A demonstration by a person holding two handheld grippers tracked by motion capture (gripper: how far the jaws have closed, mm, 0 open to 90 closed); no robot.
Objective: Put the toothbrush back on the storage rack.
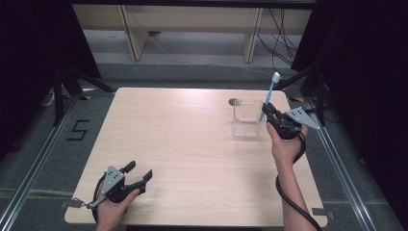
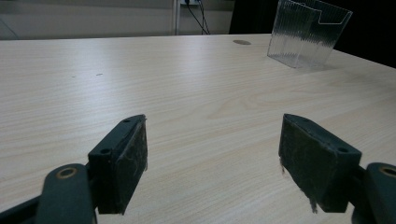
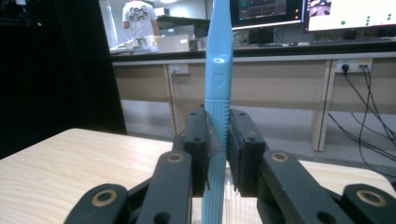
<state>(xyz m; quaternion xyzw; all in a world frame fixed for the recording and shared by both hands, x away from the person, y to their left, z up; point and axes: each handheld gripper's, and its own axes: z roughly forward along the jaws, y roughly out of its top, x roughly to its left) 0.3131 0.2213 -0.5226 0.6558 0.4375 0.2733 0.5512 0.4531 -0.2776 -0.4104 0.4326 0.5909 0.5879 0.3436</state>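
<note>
High view: right hand-held gripper clamped on a blue toothbrush, upright over the clear holder (far right of bench); left hand-held gripper wide open, empty. Next, probably: lower straight in, then release.

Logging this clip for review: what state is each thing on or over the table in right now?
Toothbrush: upright, bristle end up, clamped, lower end at the container.
Clear container: upright on the table, open top.
Right gripper: jaws shut on the toothbrush.
Left gripper: jaws open, nothing between them, low over the table.
</note>
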